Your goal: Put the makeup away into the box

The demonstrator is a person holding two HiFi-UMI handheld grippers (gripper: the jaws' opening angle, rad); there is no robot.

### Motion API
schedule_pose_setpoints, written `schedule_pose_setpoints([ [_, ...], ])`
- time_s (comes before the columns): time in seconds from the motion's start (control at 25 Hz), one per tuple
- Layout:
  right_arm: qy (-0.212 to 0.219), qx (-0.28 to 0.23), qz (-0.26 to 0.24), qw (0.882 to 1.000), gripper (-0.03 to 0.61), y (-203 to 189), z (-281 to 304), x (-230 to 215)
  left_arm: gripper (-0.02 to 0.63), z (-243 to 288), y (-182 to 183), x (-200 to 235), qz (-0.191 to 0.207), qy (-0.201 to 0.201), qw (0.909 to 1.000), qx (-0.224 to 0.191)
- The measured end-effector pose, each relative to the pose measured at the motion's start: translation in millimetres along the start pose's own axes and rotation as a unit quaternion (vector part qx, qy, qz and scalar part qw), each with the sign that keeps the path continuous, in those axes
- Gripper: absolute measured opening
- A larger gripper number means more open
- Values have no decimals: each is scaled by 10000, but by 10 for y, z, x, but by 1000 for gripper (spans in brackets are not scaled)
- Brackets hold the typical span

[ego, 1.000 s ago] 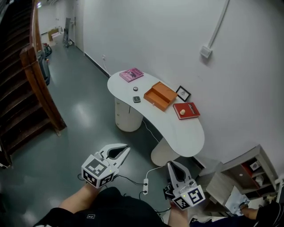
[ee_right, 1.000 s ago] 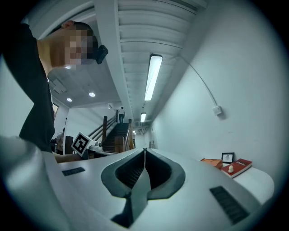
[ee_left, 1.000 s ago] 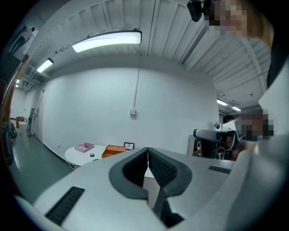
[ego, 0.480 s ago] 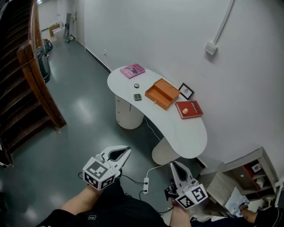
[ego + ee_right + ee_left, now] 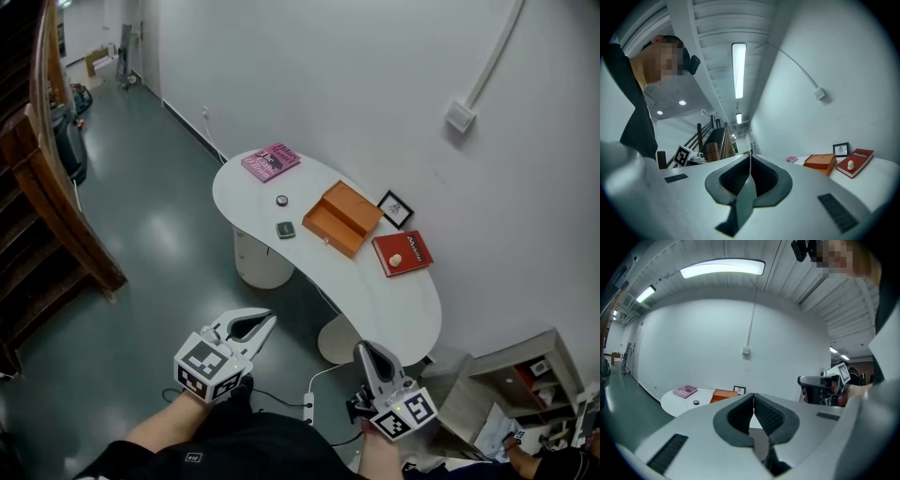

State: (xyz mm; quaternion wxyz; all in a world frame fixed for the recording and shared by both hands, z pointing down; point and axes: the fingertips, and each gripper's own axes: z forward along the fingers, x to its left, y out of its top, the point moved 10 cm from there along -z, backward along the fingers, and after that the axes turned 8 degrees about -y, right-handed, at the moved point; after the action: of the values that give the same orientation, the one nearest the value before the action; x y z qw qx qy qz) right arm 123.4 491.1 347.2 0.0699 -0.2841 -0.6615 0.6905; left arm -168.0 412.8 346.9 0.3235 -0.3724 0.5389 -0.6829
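Note:
The orange box [image 5: 341, 217] lies open on a white curved table [image 5: 375, 300], well ahead of both grippers. Beside it sit a small round black pot [image 5: 282, 200] and a dark square compact [image 5: 286, 230]. A small beige egg-shaped piece [image 5: 396, 260] rests on a red book [image 5: 411, 247]. My left gripper [image 5: 270, 319] and right gripper [image 5: 363, 348] hang over the floor short of the table, both shut and empty. The left gripper view shows the box [image 5: 723, 394] and pot [image 5: 696, 402] far off; the right gripper view shows the box [image 5: 821, 161] and beige piece [image 5: 850, 164].
A pink book [image 5: 271, 161] and a small picture frame [image 5: 395, 208] also lie on the table. A wooden stair banister [image 5: 56, 187] runs along the left. A power strip [image 5: 307, 405] with cable lies on the floor between the grippers, and a low shelf [image 5: 525, 366] stands at the right.
Both grippers and the head camera have travelled forward toward the table, which now sits lower and larger in view. Both jaws stayed shut.

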Motion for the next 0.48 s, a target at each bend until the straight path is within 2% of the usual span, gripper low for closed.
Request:
schedule_pose_setpoints([
  [0.24, -174, -43, 194, 9997, 37, 0, 541, -107, 14, 134, 134, 598, 40, -183, 9998, -34],
  [0.36, -234, -209, 370, 9988, 37, 25, 721, -141, 14, 180, 162, 797, 53, -317, 9995, 4],
  [0.48, -321, -265, 337, 9986, 37, 53, 885, -187, 14, 279, 194, 943, 176, -483, 9986, 113],
])
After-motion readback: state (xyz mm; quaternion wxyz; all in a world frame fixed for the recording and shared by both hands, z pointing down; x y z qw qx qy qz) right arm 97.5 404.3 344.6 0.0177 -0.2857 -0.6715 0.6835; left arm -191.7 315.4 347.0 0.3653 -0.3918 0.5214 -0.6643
